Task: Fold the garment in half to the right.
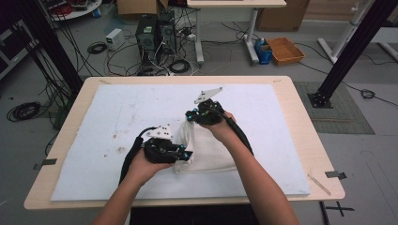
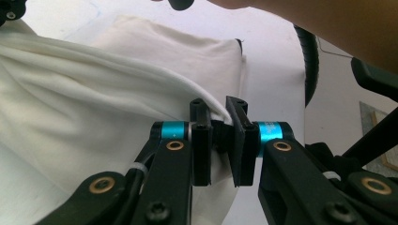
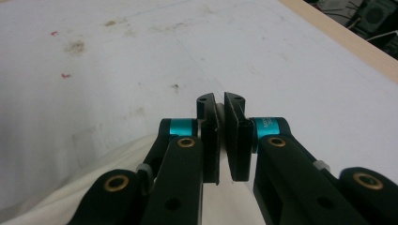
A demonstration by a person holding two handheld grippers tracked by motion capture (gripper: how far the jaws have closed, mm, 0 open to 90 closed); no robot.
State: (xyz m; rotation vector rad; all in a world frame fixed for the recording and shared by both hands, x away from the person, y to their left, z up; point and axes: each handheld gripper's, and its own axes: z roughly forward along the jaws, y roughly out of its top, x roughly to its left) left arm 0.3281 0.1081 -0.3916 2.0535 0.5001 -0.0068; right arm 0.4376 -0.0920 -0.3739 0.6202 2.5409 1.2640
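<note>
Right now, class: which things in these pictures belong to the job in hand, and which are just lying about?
Part of the job:
white cloth, partly lifted
left gripper, shut on the cloth
right gripper, shut on the cloth
white mat under it

Just lying about:
wooden tray on the floor
computer towers
loose cables
cardboard box

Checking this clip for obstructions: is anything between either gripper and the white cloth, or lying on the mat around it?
Nothing visible. The left gripper is shut on a fold of the white cloth, and the right gripper is shut on another edge. The white mat around the cloth carries only faint stains.
</note>
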